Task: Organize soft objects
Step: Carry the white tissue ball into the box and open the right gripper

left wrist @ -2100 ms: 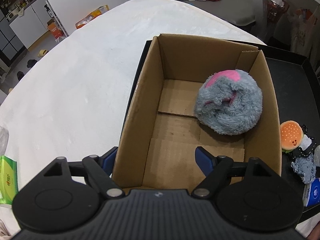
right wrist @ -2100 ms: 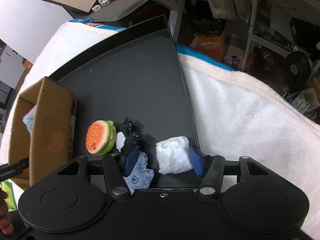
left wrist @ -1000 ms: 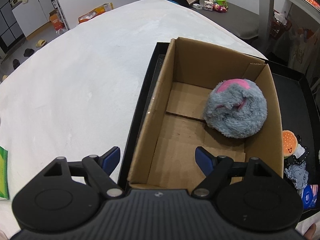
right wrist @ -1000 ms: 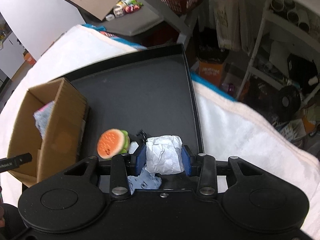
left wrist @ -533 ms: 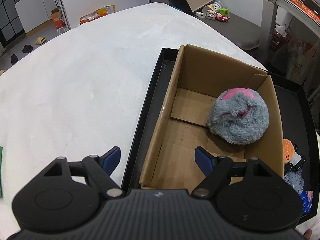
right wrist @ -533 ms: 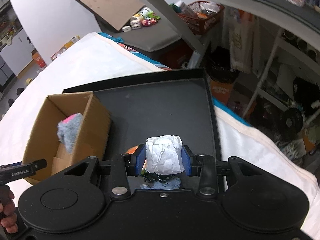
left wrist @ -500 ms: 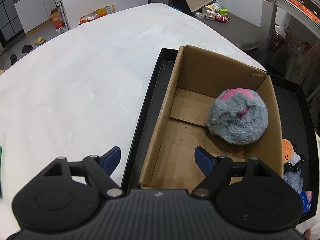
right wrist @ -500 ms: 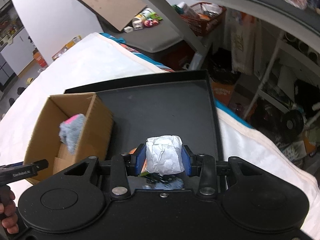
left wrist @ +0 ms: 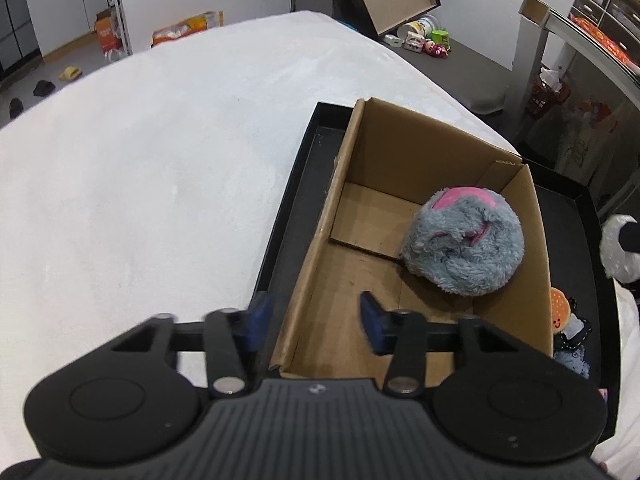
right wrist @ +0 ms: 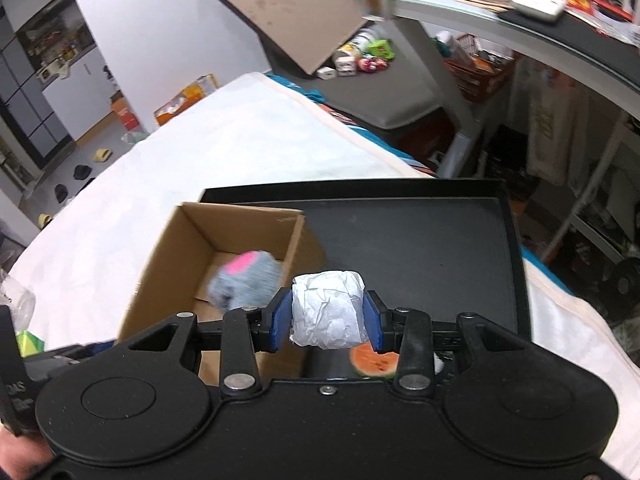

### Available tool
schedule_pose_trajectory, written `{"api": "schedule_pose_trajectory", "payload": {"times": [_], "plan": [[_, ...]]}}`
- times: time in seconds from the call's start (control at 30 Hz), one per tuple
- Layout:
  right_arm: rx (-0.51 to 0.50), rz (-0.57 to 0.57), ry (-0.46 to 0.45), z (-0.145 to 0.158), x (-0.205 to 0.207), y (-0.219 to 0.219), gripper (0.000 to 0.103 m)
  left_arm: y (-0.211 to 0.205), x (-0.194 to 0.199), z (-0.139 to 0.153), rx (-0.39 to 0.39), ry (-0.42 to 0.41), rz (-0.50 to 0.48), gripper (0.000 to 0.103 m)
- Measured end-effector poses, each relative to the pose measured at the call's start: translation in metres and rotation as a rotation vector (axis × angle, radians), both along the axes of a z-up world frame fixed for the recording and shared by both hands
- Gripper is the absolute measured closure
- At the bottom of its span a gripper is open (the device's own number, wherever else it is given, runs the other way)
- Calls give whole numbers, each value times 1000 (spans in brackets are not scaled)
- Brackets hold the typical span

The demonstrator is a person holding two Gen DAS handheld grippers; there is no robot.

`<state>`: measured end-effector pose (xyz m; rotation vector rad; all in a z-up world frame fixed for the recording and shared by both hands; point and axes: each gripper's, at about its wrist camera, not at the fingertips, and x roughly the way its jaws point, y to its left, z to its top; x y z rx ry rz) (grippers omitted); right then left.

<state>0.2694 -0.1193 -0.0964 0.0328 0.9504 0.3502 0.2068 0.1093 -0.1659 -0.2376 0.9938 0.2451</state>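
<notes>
so the cardboard box (left wrist: 420,256) sits at 10 o'clock on the black tray (right wrist: 420,232), the left gripper (left wrist: 312,322) has just been closing, straddling its near-left wall but not pinching yet, and the right gripper (right wrist: 326,314), clamping the white wad (right wrist: 328,308), has lifted it boxward.

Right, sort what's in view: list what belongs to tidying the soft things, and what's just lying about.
Part of the job:
- white soft bundle, clamped in the right gripper
- cardboard box
- grey plush ball in the box
- burger plush on the black tray

Lying about:
- toys and cans on the far bench
- red basket
</notes>
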Motion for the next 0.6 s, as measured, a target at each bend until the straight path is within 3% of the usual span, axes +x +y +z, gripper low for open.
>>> {"api": "schedule_pose_trajectory", "payload": {"times": [0.23, 0.6], "plan": [[0, 42, -7, 1, 4, 27, 65, 4, -2, -3, 0, 14, 28, 89], [-22, 123, -26, -1, 10, 71, 65, 2, -3, -1, 7, 53, 22, 91]]}}
